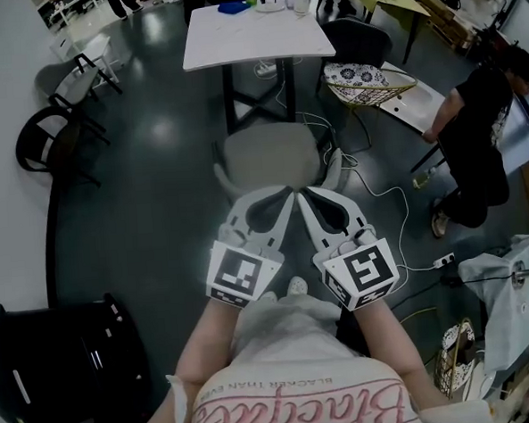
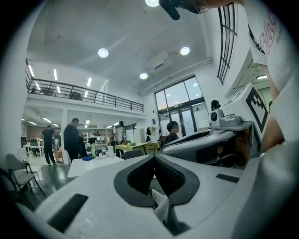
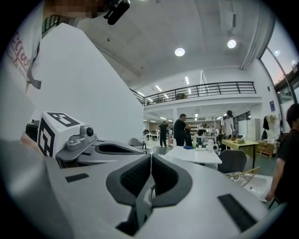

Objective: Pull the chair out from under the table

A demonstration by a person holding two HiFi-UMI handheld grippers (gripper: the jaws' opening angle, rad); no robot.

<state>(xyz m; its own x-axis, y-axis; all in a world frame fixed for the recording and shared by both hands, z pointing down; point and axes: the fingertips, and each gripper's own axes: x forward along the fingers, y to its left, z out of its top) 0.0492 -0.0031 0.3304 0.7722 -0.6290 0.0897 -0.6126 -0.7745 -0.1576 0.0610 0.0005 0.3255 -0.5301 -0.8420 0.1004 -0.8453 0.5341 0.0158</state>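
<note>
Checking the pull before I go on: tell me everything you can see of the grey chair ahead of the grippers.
The chair has a rounded grey seat, matte like fabric, with pale curved pieces at its two near corners. It stands upright on the dark floor, clear of the edge of the white table. Its legs are hidden under the seat. White cables lie beside it, picture right. The left gripper and right gripper, jaws shut, hold nothing.

Person's wearing a white short-sleeved T-shirt (image 1: pixel 294 405) with pink script lettering (image 1: pixel 304 416). Out past the T-shirt, the left gripper (image 1: pixel 288 194) and right gripper (image 1: pixel 303 196) are pale grey plastic with dark ribbed pads (image 2: pixel 174 176). Each has a cube (image 1: pixel 241 272) of black-and-white square markers at its T-shirt end.
</note>
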